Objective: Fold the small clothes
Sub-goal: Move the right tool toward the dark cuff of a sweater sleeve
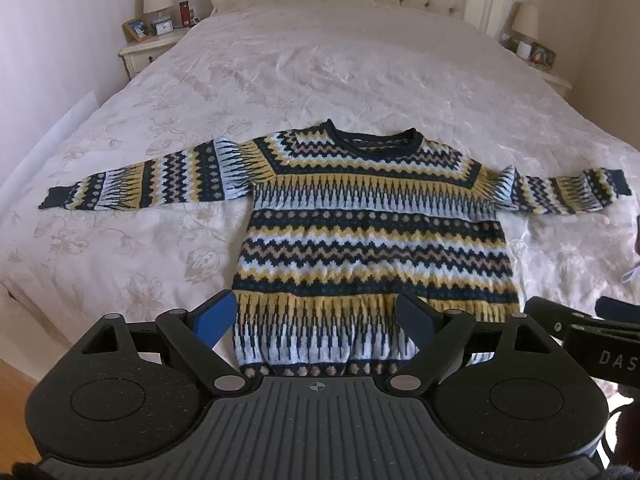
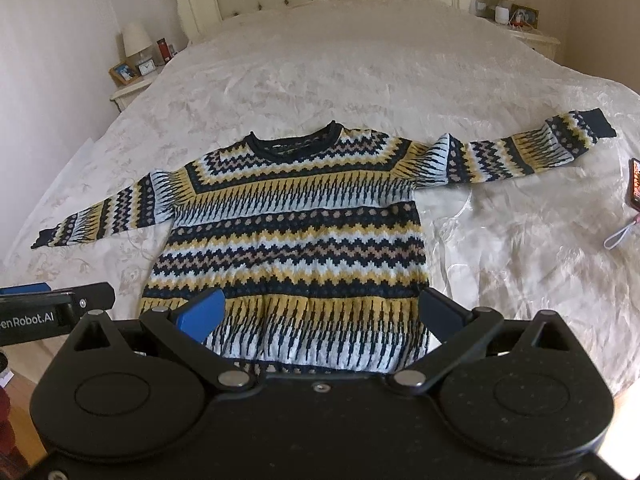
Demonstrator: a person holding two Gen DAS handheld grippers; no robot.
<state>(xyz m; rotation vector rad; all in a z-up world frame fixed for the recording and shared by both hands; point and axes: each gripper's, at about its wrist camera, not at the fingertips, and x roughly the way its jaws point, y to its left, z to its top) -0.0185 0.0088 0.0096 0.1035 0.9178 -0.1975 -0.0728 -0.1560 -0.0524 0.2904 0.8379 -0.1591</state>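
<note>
Patterned sweater (image 1: pixel 372 224) lies flat, front up, on the bed (image 1: pixel 280 72), both sleeves stretched out sideways and its hem nearest the jaws. Left gripper (image 1: pixel 320 320) hangs over the hem with jaws spread wide, nothing pinched, the left pad at the hem's left edge and the right pad over the knit. Right gripper (image 2: pixel 324 316) likewise spread and empty above the hem (a phone (image 2: pixel 635 184) lies on the bed far right of its jaws).
</note>
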